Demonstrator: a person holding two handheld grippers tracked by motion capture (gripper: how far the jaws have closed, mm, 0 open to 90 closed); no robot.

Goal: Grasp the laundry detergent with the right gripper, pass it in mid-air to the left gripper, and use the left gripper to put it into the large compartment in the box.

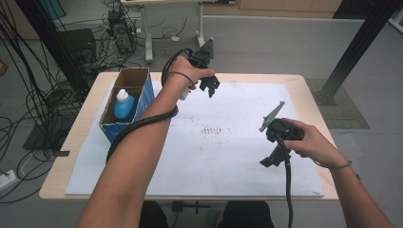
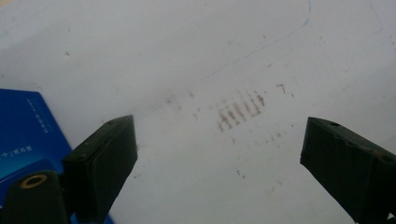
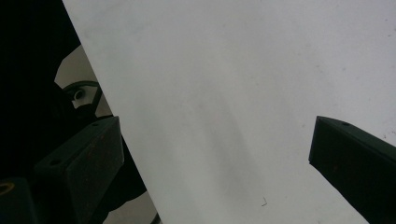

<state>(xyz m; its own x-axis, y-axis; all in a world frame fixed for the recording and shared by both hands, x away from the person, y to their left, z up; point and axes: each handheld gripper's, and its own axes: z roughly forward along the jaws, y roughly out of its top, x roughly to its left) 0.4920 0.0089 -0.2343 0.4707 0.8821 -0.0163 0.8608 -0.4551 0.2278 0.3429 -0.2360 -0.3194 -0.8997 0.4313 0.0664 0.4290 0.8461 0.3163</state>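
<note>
Right claw [image 1: 269,159] low, left claw [image 1: 209,89] raised

Desk [image 1: 304,80]: pale wood-look top, smooth, matt, with a rounded edge. White sheet [image 1: 247,175] covering most of it: paper-like, matt, flat; its surface carries brownish scuff marks [image 2: 240,111] and a thin blue pen line. Box [image 1: 142,97]: brown raw cardboard inside, dull and fibrous; outer faces printed blue with a slight sheen. Bottle [image 1: 124,104] in the box: blue plastic, smooth, faintly glossy, with a white plastic cap. Left claw [image 1: 210,87]: black hard plastic, matt, jaw pads lightly worn with small rust-coloured specks. Right claw [image 1: 269,160]: same black matt plastic; a grey plate on top, flat and dull. Cables: black, rubbery, semi-matt.
</note>
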